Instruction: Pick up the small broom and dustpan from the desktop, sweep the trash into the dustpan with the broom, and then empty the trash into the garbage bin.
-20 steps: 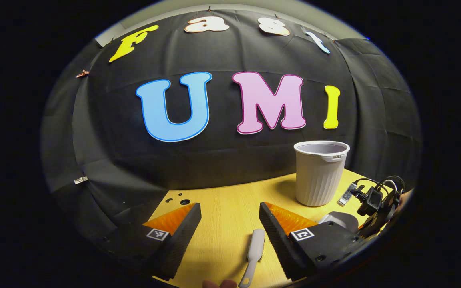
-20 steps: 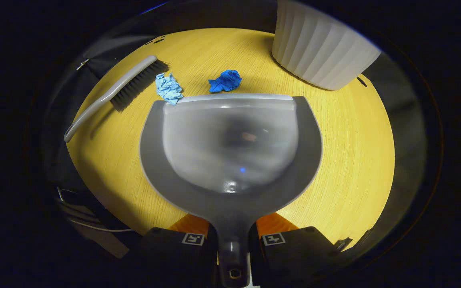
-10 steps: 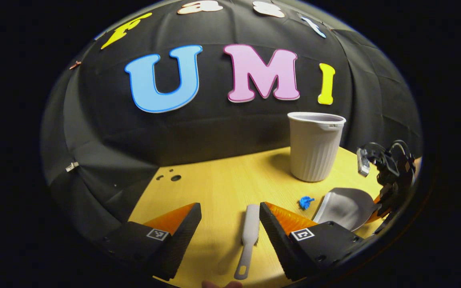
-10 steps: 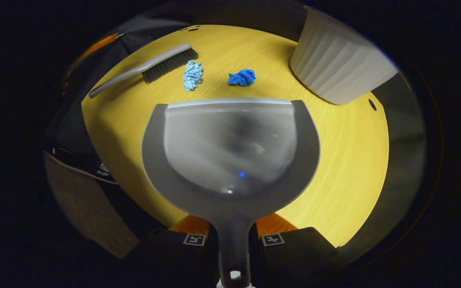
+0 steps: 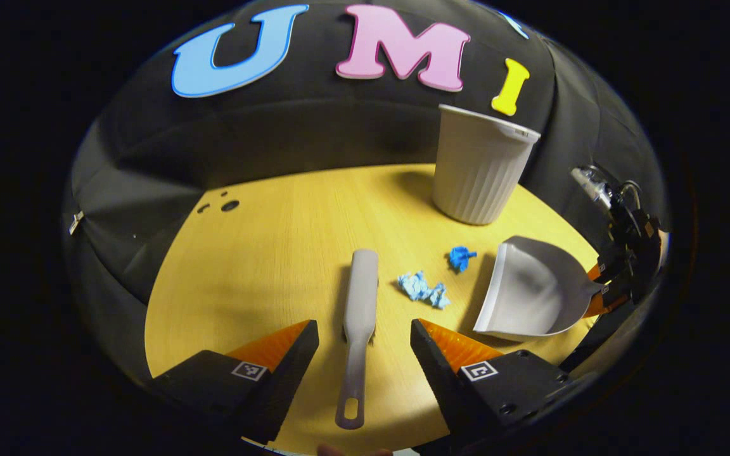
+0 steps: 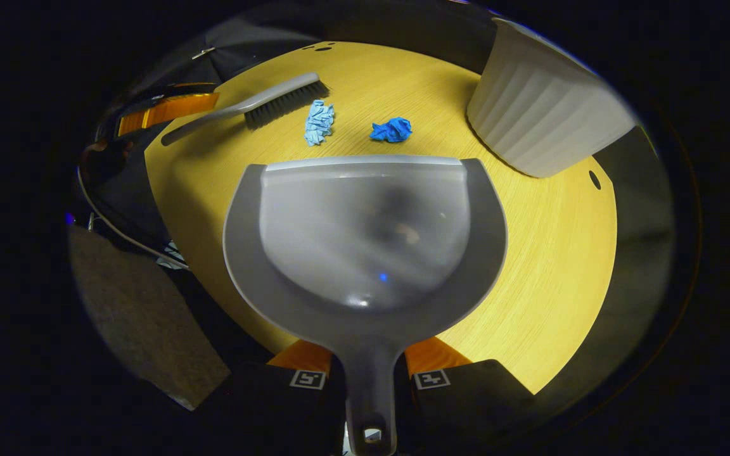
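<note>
The grey broom (image 5: 360, 316) lies on the yellow table, handle toward me, between the fingers of my open left gripper (image 5: 364, 339), which hovers above it. Right of it lie a light blue paper wad (image 5: 424, 288) and a dark blue wad (image 5: 461, 258). My right gripper (image 6: 368, 370) is shut on the handle of the grey dustpan (image 6: 365, 240), held with its lip facing the two wads (image 6: 319, 122) (image 6: 391, 130). The broom (image 6: 257, 107) lies beyond them at the left. In the left gripper view the dustpan (image 5: 533, 288) sits at the right, held by the right gripper (image 5: 621, 278).
A white ribbed garbage bin (image 5: 480, 168) stands at the back right of the table (image 5: 263, 253); it shows again at the upper right (image 6: 542, 120). Small holes (image 5: 230, 205) mark the table's far left. Black cloth walls close the back. Floor (image 6: 143, 323) lies below the table's edge.
My left gripper has tilted down toward the table, so the broom now lies lengthwise between its fingers and both wads came into view. The right gripper drew the dustpan slightly back from the wads.
</note>
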